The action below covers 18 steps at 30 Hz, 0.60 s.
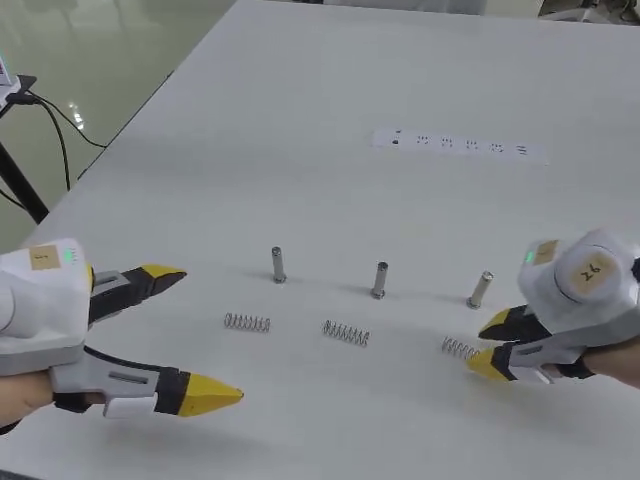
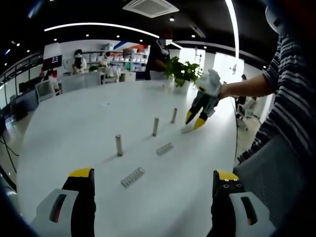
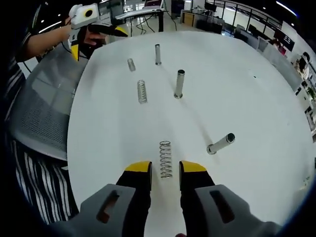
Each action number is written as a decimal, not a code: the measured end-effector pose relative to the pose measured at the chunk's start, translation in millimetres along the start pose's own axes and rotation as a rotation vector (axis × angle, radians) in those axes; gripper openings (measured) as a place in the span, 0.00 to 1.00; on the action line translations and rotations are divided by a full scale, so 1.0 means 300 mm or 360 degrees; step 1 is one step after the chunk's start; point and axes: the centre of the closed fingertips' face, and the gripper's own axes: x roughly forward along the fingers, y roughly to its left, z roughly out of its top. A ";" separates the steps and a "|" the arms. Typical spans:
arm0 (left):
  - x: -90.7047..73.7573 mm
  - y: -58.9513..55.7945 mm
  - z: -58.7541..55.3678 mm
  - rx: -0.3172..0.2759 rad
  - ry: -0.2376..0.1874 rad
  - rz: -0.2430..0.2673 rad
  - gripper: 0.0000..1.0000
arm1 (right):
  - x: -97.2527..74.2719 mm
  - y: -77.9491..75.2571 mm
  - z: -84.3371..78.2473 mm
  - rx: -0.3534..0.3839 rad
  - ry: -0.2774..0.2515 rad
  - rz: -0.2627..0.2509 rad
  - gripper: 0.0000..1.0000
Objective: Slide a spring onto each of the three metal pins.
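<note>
Three short polished steel pins stand upright in a row across the middle of the white tabletop (image 1: 330,90): left pin (image 1: 278,265), middle pin (image 1: 380,280), right pin (image 1: 480,289). Three small silver coil springs lie flat in a parallel row toward the near edge, one just in front of each pin: left spring (image 1: 247,322), middle spring (image 1: 346,333), right spring (image 1: 459,347). The yellow-tipped right gripper (image 1: 483,345) has its jaws narrowed; in the right gripper view the right spring's near end lies between them with a gap on either side. The left gripper (image 1: 213,335) sits by the near left edge, jaws spread wide over bare tabletop
</note>
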 end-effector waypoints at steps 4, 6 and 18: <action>0.001 -0.002 0.000 0.0002 0.0003 -0.0002 0.97 | 0.006 0.008 0.001 -0.0033 0.0009 0.0024 0.18; 0.000 -0.004 -0.001 0.0001 0.0004 -0.0004 0.97 | 0.011 0.010 -0.002 -0.0063 0.0029 0.0025 0.17; -0.005 -0.012 -0.010 -0.0009 0.0011 -0.0004 0.96 | 0.034 0.005 -0.037 -0.0122 0.0111 0.0019 0.14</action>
